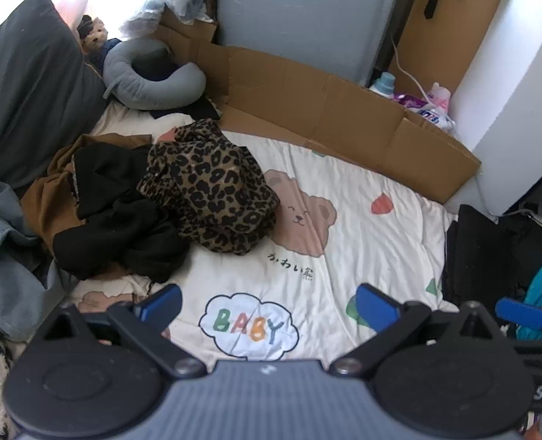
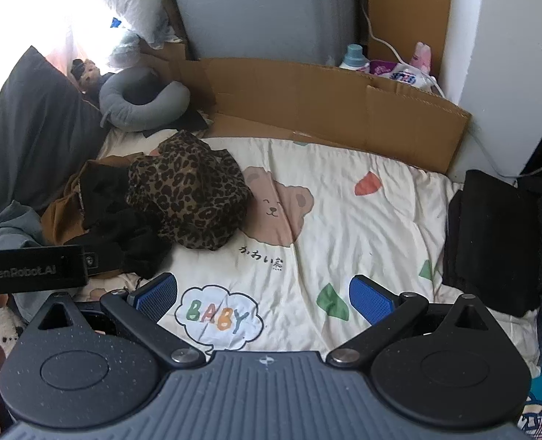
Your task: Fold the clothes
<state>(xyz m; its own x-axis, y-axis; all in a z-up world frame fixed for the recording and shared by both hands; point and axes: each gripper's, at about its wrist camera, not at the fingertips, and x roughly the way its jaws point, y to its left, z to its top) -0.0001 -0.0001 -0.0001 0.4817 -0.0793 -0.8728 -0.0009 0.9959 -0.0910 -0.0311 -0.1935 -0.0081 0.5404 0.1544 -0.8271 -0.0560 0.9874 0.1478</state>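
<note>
One heap of clothes lay at the bed's left: a black garment and a leopard-print garment on top. Two grippers, the left gripper and right gripper, hovered wide apart and empty above the quilt, heap beyond their left fingers.

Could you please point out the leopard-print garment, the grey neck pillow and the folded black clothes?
leopard-print garment [image 1: 212, 187]: left wrist view, middle of the heap.
grey neck pillow [image 2: 142, 117]: right wrist view, lower curve.
folded black clothes [image 2: 491, 238]: right wrist view, top face.

Both the left gripper and right gripper tilt steeply downward, jaws spread wide, holding nothing.
</note>
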